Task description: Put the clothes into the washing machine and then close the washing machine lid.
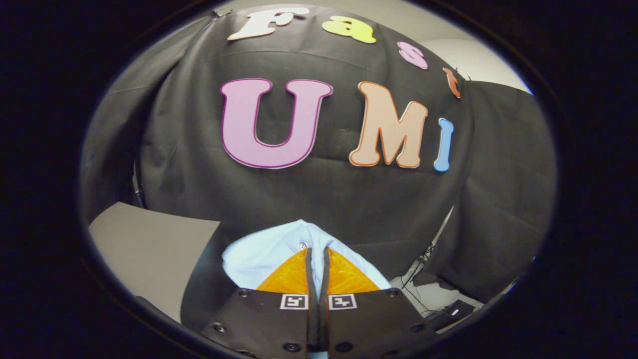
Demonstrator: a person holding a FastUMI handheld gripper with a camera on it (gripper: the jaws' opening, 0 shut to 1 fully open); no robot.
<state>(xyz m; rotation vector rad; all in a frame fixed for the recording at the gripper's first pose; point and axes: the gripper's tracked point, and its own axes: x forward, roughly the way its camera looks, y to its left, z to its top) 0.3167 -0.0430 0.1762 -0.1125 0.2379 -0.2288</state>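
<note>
**Cloth pinched, washer out of sight ahead**

Fingers of the claw (317, 259) stand nearly together, a thin fold of the pale blue garment (264, 254) clamped between them. Its bulk bunches around and just beyond the tips, spilling more to the left, held up before the booth's black cloth wall (319, 199). Where the washing machine lies from the claw cannot be told; I judge the carry comes next.

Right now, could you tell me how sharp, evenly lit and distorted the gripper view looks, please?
Gripper view: strong fisheye bending of the booth wall; light soft and even, no glare; the garment pinched in the tool is sharp, pale but not blown out.
</note>
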